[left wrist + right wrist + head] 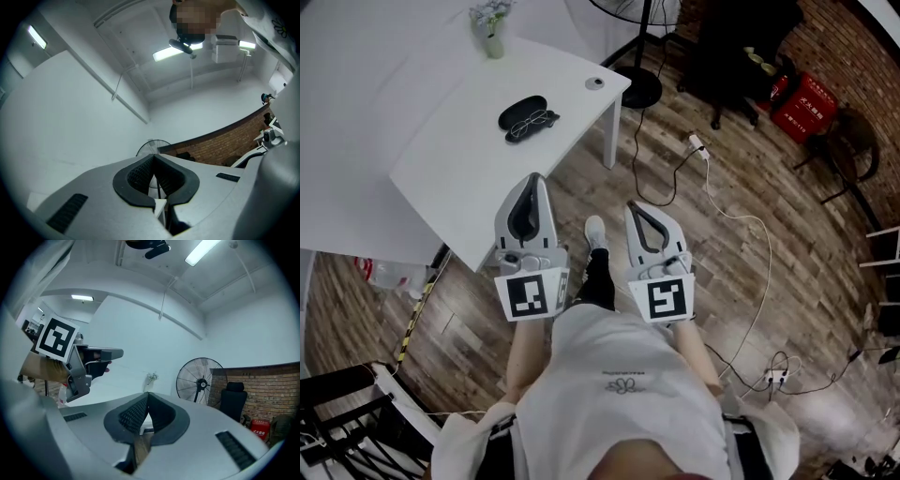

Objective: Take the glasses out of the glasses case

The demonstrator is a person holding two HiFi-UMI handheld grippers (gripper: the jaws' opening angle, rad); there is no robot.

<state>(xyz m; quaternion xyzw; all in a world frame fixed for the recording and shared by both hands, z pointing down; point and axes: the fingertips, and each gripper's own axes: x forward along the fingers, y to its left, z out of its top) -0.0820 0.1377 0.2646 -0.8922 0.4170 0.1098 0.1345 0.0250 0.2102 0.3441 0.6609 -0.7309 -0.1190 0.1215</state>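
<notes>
The person's white shirt (623, 403) fills the bottom of the head view, with both arms held out in front of it. The left gripper (534, 178) and the right gripper (636, 206) are side by side, a little apart, above the wooden floor (722, 272). The left one's tip overlaps the near corner of the white worktop (441, 159).

In the left gripper view the left gripper's (153, 155) jaws are closed, the dark pads meeting at the tip with nothing between them. Only the wall, the ceiling lights and a fan (152, 145) lie beyond. In the right gripper view the right gripper's (148, 393) jaws are likewise pressed together and empty. That view also shows the fan (201, 380) and, at the left, the left gripper's marker cube (56, 339).

The black case (522, 110) lies on the worktop, well apart from both grippers and ahead of the left one. The glasses (534, 122) rest against its near side, touching it. It is too small to tell whether they sit in an open half. Neither pair of jaws is near them.

A small vase (492, 37) stands further back on the worktop.
</notes>
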